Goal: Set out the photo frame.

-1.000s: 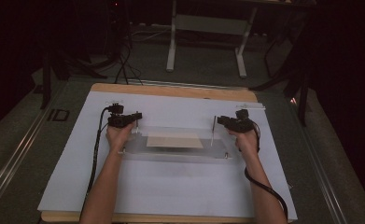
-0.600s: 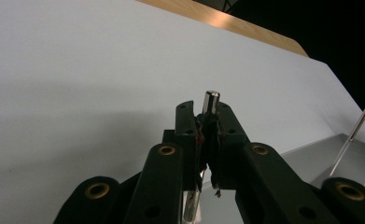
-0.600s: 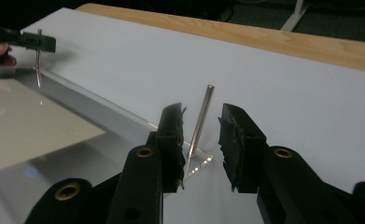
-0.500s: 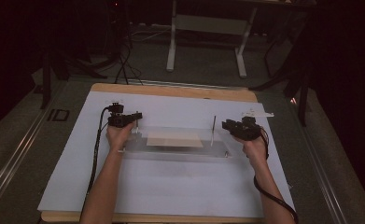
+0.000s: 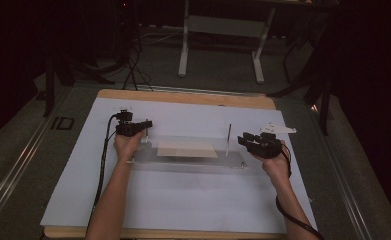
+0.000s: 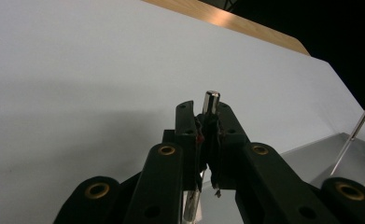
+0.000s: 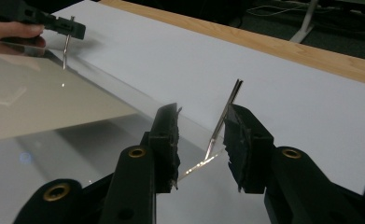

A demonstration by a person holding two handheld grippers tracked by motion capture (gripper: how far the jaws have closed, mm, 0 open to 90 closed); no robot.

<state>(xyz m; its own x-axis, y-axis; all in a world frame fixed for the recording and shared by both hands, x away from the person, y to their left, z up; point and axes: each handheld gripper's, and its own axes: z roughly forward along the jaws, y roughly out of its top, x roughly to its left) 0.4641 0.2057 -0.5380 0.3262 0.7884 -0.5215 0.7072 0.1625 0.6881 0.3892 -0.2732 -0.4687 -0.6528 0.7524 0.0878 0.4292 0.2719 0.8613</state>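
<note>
At table centre, on white sheet (image 5: pixel 183 200): clear plastic plate (image 5: pixel 193 162), flat, long, glossy, see-through, catching reflections. Pale rectangular card (image 5: pixel 187 148) on or under its middle; cannot tell which. Small fasteners at near corners.

Standing from plate, two thin metal pins. Left pin (image 6: pixel 211 103): bright steel, faceted head, upright near plate's left end. Right pin (image 5: pixel 228 140): slim, shiny rod, leaning slightly, near plate's right end.

Left gripper (image 5: pixel 144 124): jaws nearly together, clamped on left pin just below its head, black pads (image 6: pixel 186 122) pressing either side. Probably held so to steady pin and plate against sliding.

Right gripper (image 7: pixel 201 137): jaws about half apart, just been opening; right pin between them, touching neither pad as far as visible. Nothing held. Seen from above, drawn off to the right of the pin, well clear. Judged a release: pin left standing on its own.

Gripper bodies: matte black links, brass-coloured rivets, rough worn pad faces. Black cable (image 5: pixel 103 165) trailing down left forearm.

Further out: white sheet smooth, matte, covering most of wooden tabletop (image 5: pixel 183 96), bare wood at far edge. Small white piece (image 5: pixel 279 129) on the sheet beyond right hand. Dark floor, metal table legs (image 5: pixel 222 45) behind.
</note>
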